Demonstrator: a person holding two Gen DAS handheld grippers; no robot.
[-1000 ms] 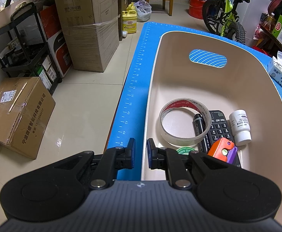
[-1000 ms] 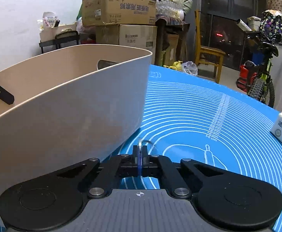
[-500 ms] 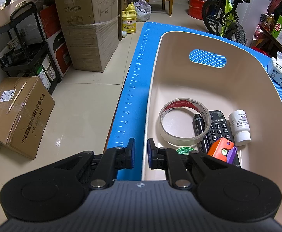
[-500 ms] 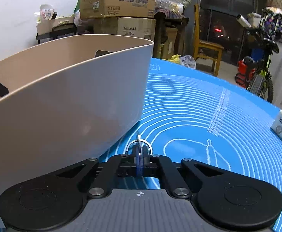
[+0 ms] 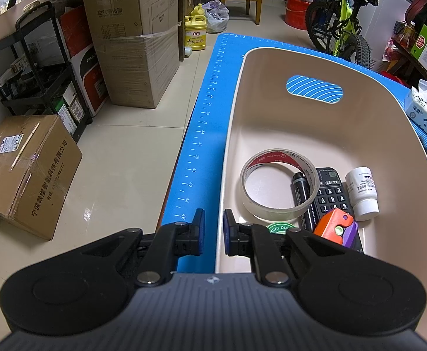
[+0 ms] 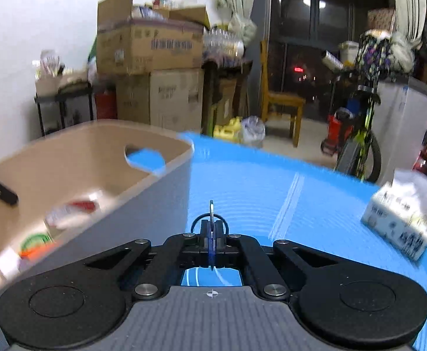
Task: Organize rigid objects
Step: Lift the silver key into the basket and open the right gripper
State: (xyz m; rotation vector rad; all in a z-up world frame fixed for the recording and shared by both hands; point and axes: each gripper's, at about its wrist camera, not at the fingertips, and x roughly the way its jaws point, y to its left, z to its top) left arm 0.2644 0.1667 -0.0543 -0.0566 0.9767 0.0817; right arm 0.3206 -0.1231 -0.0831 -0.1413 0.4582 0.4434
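- Two grippers work around one beige bin (image 5: 389,134), which stands on the blue mat (image 5: 207,122).
- Left gripper (image 5: 213,235) straddles the bin's near wall, one finger inside and one outside; I cannot tell whether the pads press on the rim.
- Right gripper (image 6: 212,234), just outside the bin's long wall and above the mat, is clenched on a thin key ring (image 6: 211,215).
- Inside the bin lie a tape roll (image 5: 279,184), black marker (image 5: 301,196), remote (image 5: 332,193), white bottle (image 5: 362,193) and an orange-purple toy (image 5: 337,229).
- Beyond the bin's far side sits a tissue pack (image 6: 400,222).
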